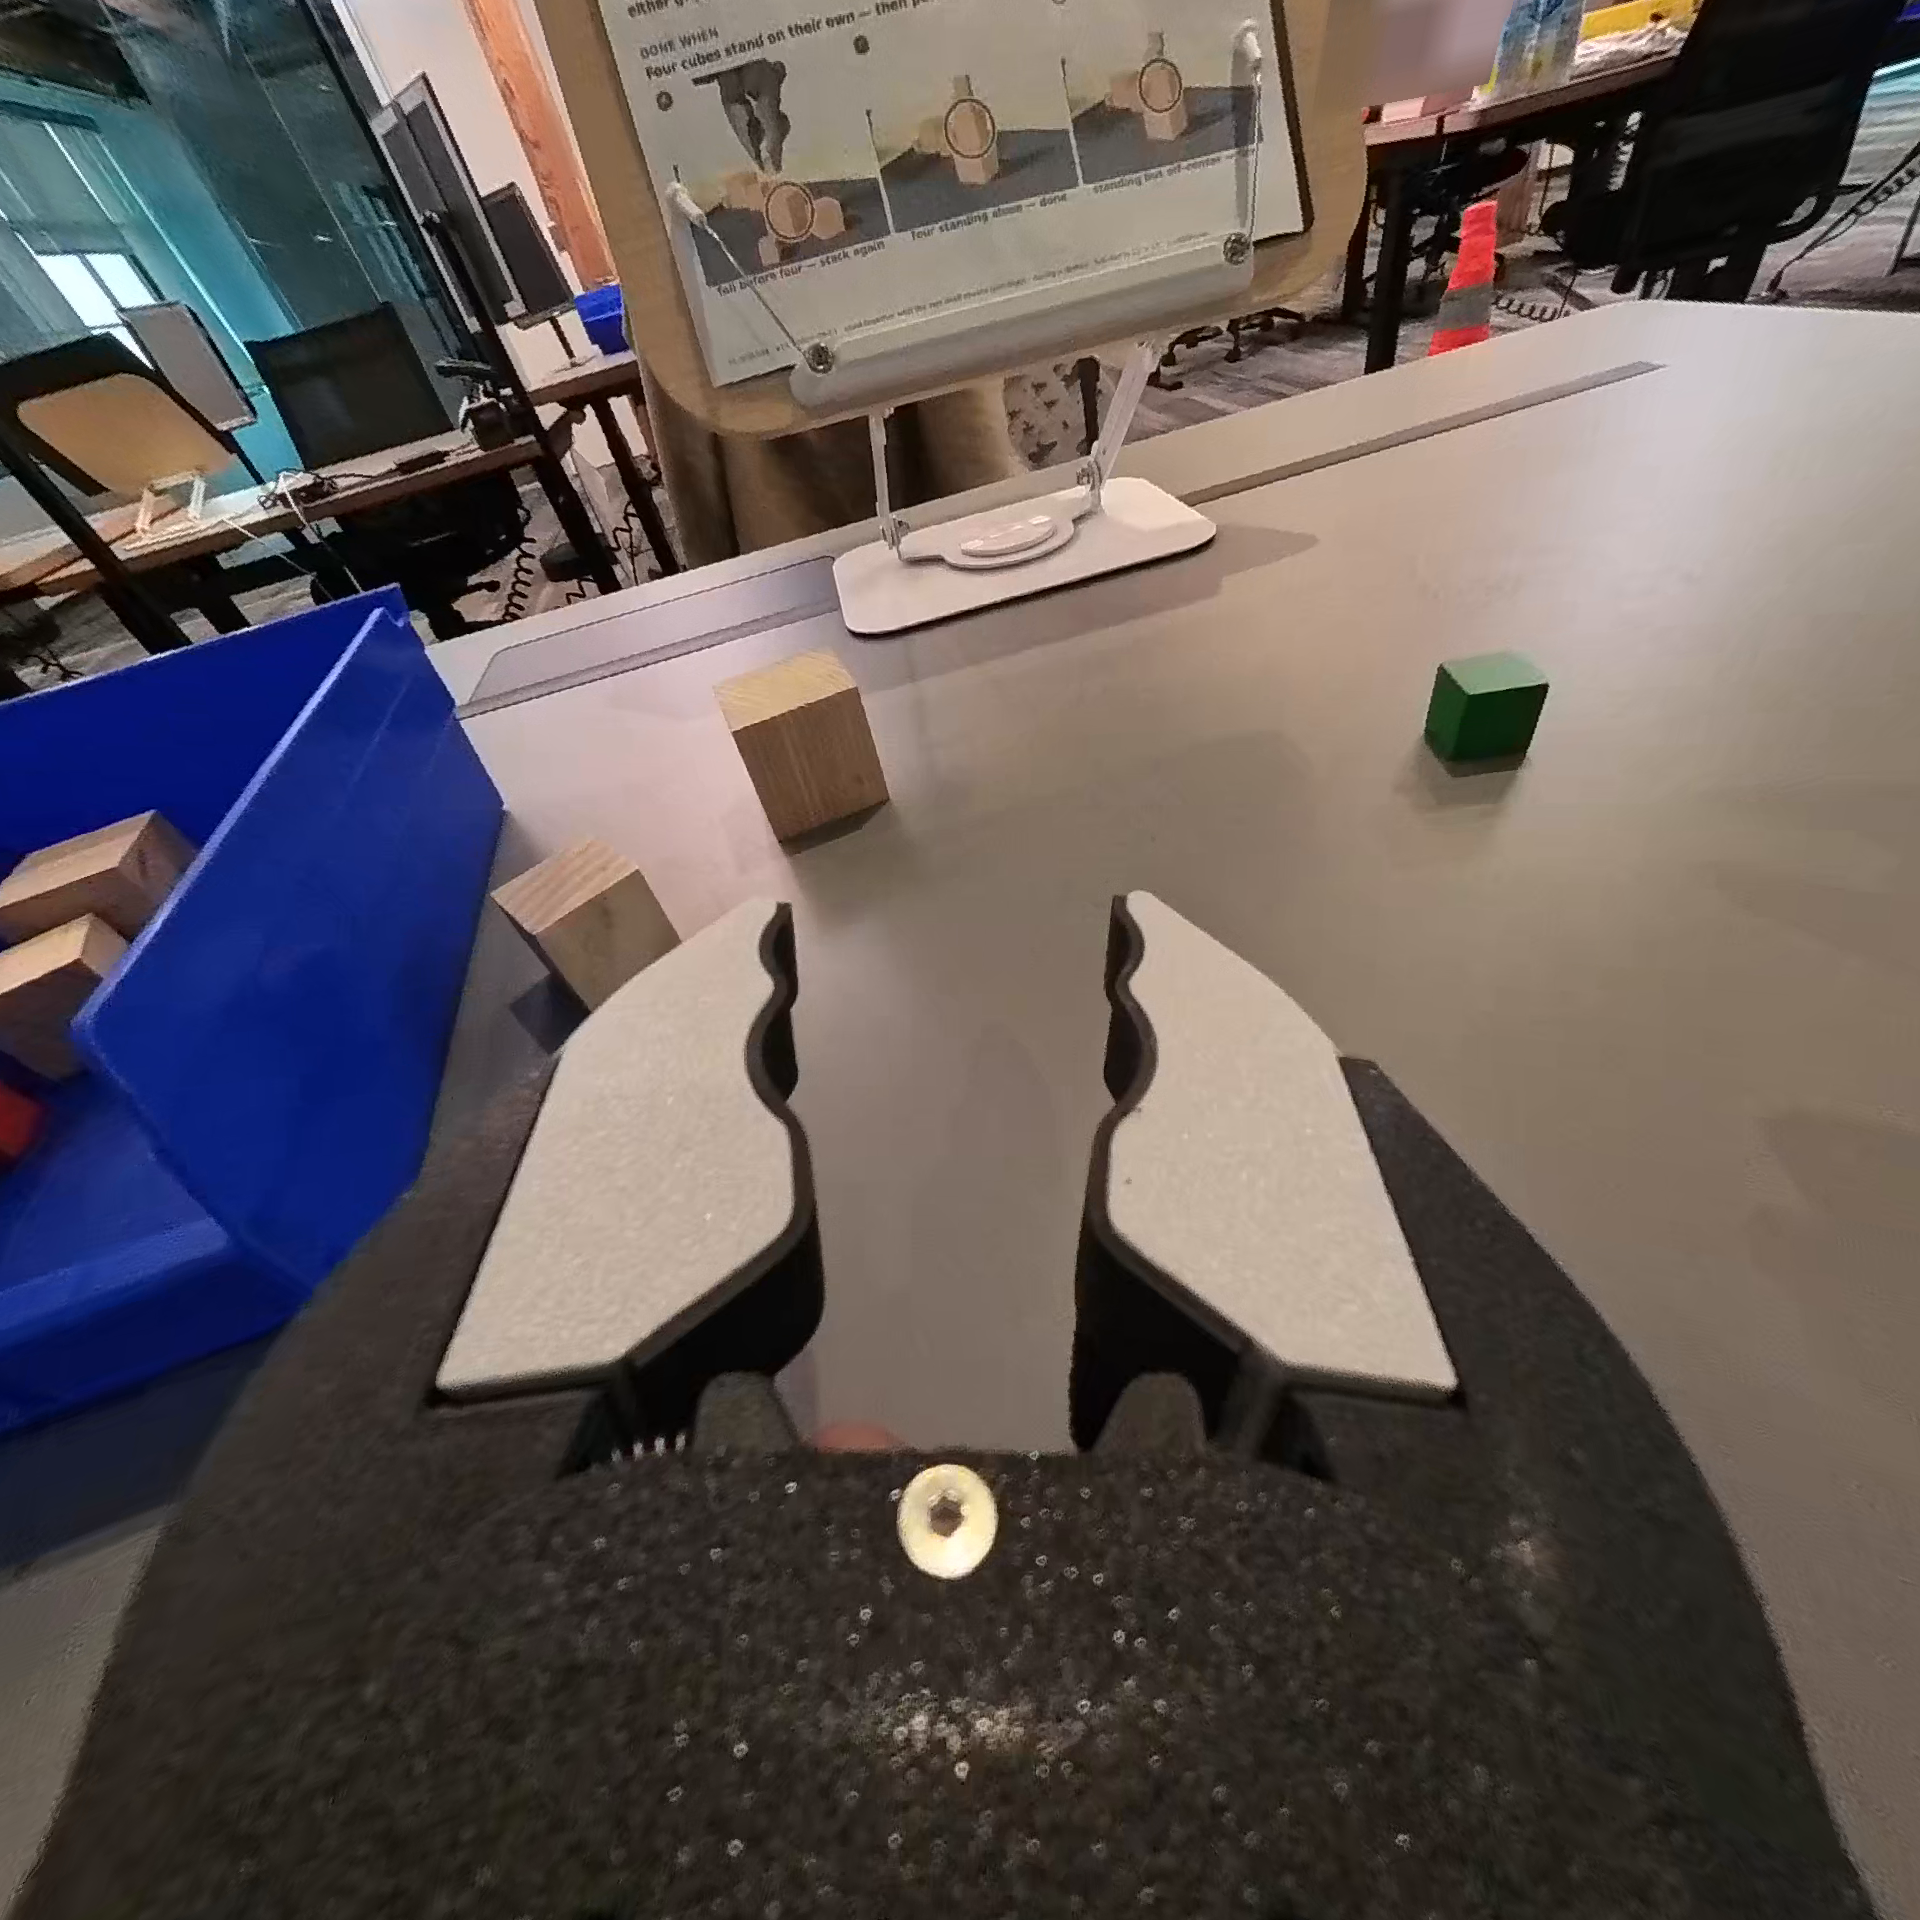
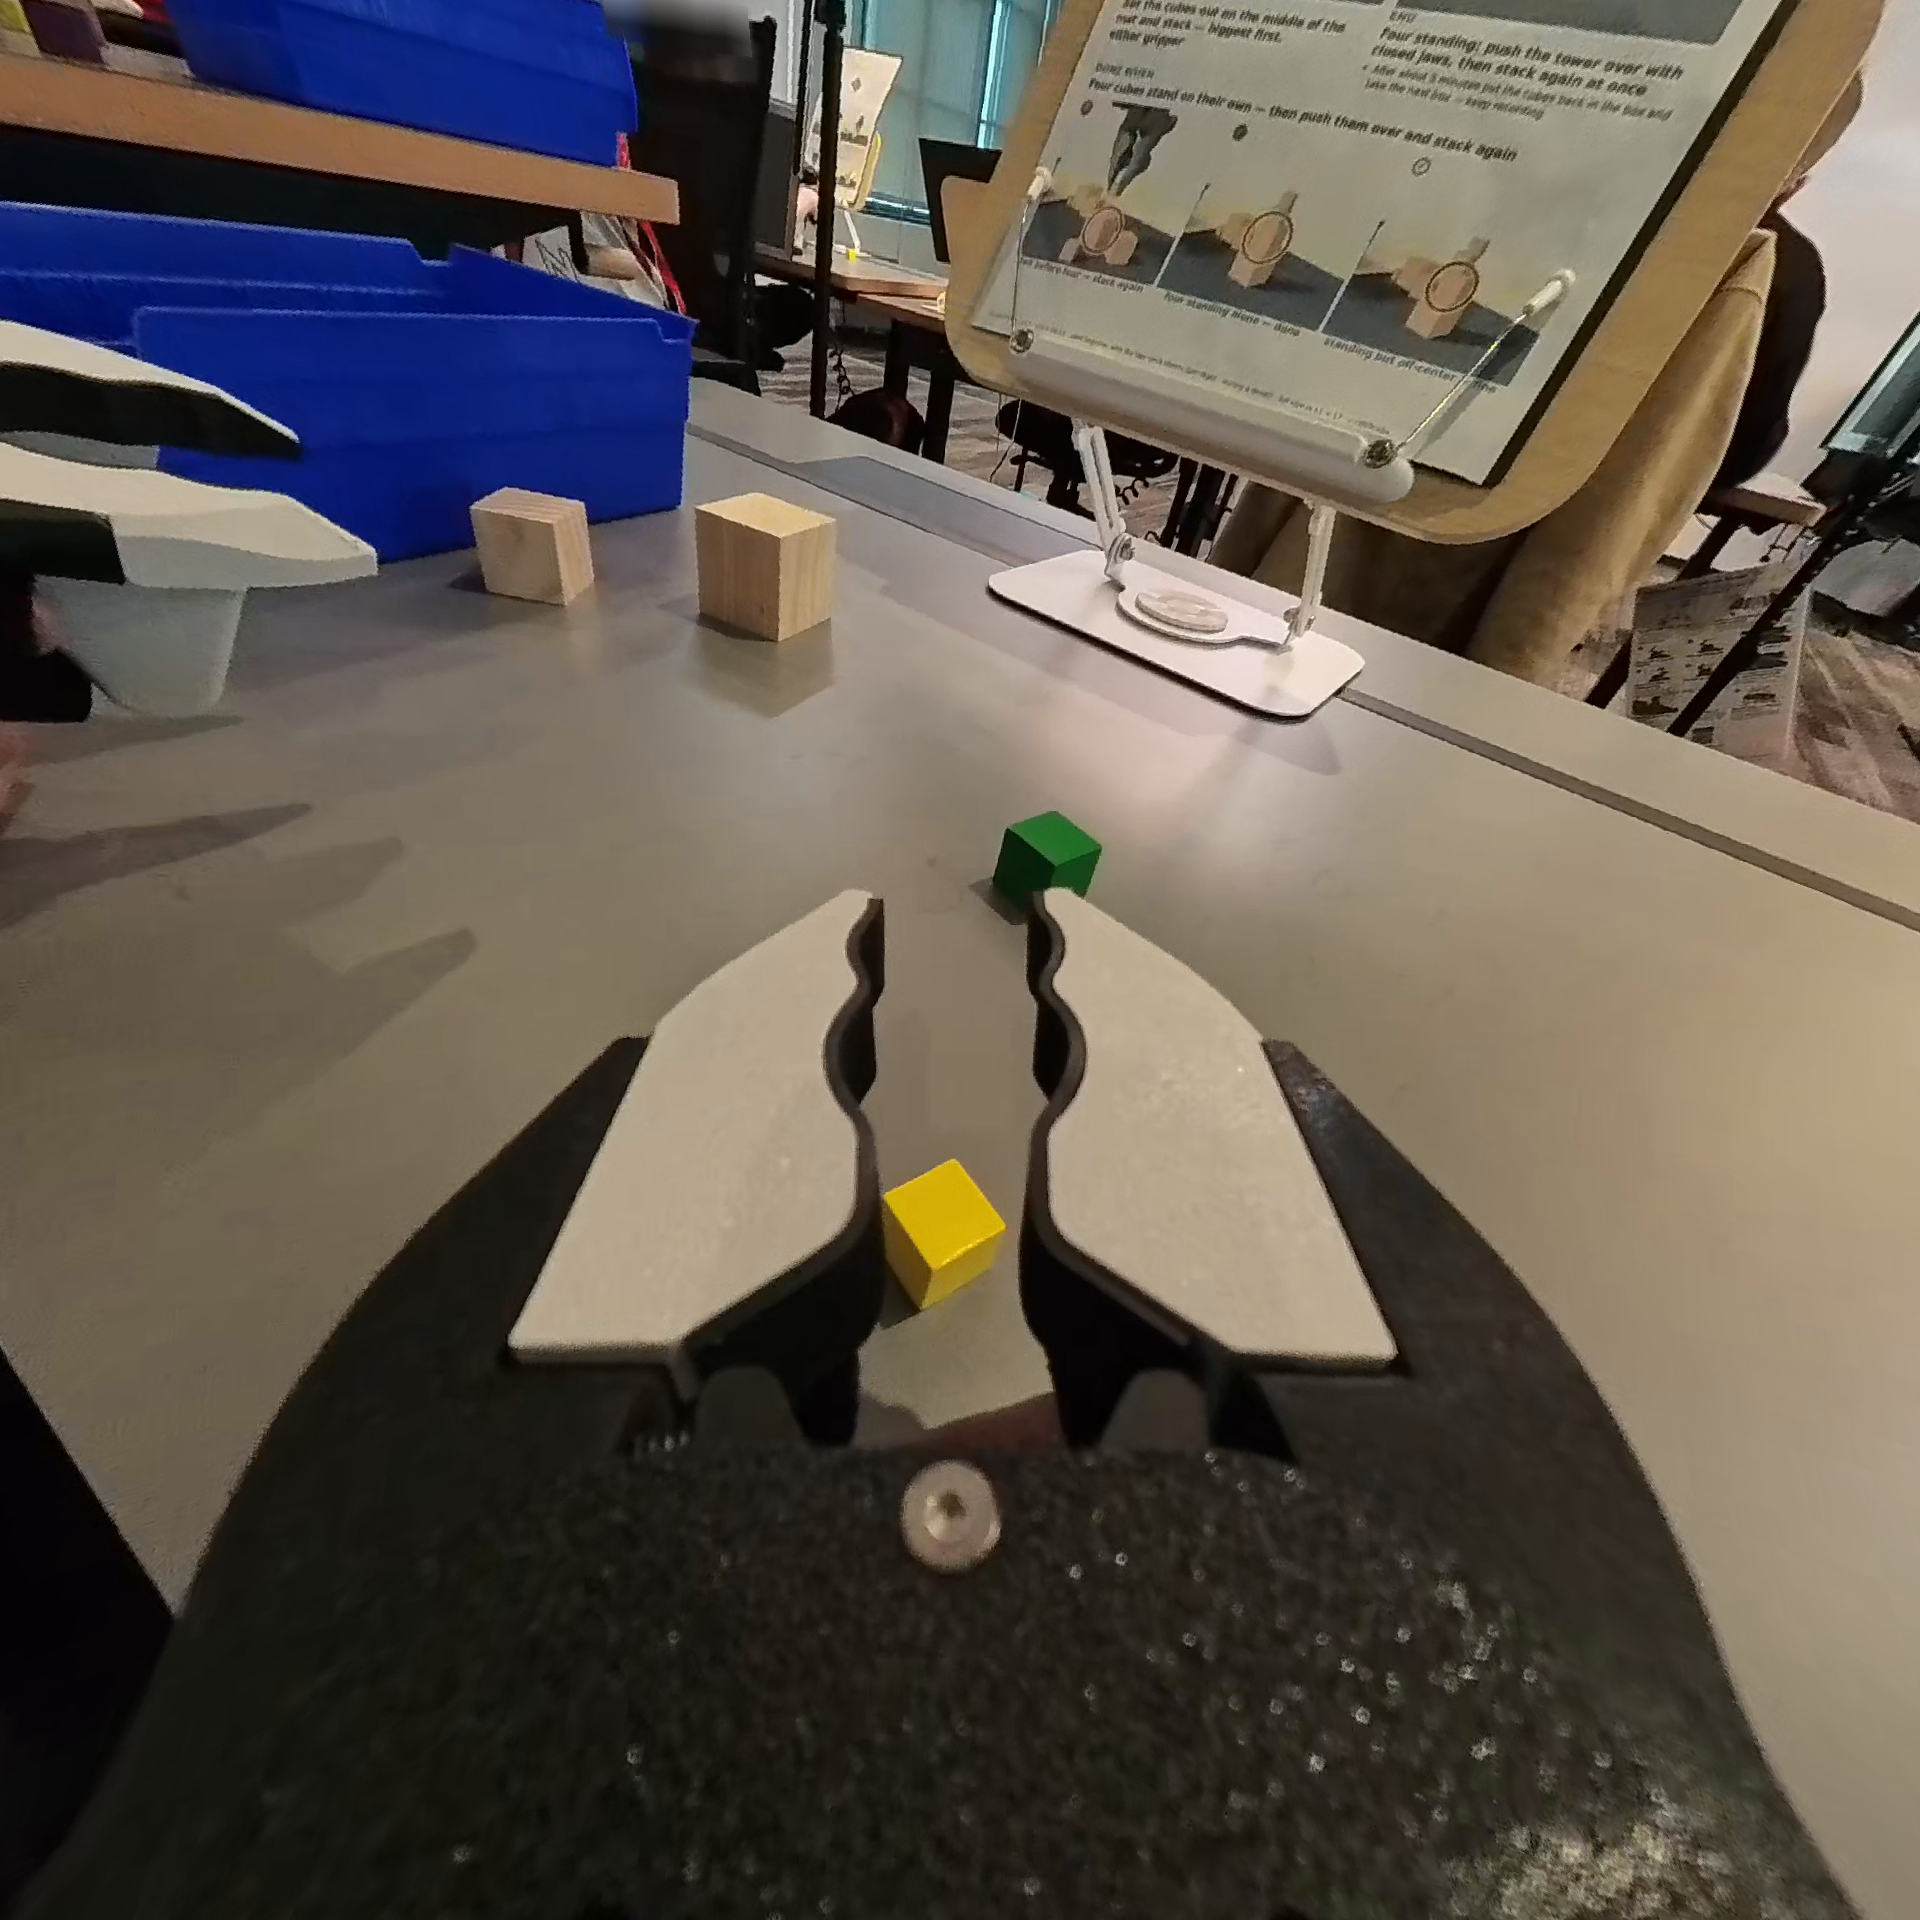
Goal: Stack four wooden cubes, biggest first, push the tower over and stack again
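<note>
My left claw (image 1: 951,914) hovers wide open over the grey counter (image 1: 1455,1039), nothing between the fingers. Ahead of it stands the large plain wooden cube (image 1: 805,743), upright on the counter. A second plain wooden cube (image 1: 584,930) sits nearer, just beside the left finger and close to the blue bin (image 1: 281,935); touching the bin or not, can't tell. Green cube (image 1: 1484,707) well off to the right, alone. Inside the bin: more wooden cubes (image 1: 88,878) and a bit of something red (image 1: 16,1127) at the edge.

My right claw (image 2: 956,904) is partly open, fingers apart with a narrow gap, gripping nothing. Small yellow cube (image 2: 942,1231) lies on the counter, seen between the fingers near their base, tilted corner-on to the camera. Whether the fingers touch it, can't tell. The green cube sits just past the right fingertip. Both plain cubes are far left-forward, apart from each other, in front of the bin. The left claw shows at the left edge.

No cubes stacked; all four lie separate on the counter. An instruction sheet on a white stand (image 2: 1184,623) sits at the counter's far side.
</note>
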{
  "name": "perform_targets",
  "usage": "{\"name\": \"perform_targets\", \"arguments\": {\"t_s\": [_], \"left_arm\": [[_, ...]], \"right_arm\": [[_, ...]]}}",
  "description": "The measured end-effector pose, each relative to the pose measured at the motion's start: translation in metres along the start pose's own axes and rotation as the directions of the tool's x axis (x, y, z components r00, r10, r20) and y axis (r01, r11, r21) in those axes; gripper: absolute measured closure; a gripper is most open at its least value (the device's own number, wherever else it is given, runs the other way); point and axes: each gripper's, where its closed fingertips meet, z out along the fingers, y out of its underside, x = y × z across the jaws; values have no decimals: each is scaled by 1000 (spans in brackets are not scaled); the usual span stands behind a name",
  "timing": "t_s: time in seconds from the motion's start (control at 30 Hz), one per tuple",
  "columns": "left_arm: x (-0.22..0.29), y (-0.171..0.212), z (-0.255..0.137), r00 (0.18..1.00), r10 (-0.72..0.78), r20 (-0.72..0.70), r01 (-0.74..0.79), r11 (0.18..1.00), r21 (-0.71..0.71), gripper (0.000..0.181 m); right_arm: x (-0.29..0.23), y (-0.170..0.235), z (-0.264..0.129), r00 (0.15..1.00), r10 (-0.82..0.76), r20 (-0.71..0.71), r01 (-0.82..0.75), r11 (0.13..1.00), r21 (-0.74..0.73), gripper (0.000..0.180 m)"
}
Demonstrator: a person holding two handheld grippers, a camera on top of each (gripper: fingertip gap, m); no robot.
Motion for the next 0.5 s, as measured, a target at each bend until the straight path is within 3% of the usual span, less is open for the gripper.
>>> {"name": "perform_targets", "arguments": {"t_s": [0.5], "left_arm": [[-4,-1,8,1000,-30,-1,30,998,-64,125]], "right_arm": [[1,-8,-6,1000,4,2,-4,998,67,155]]}}
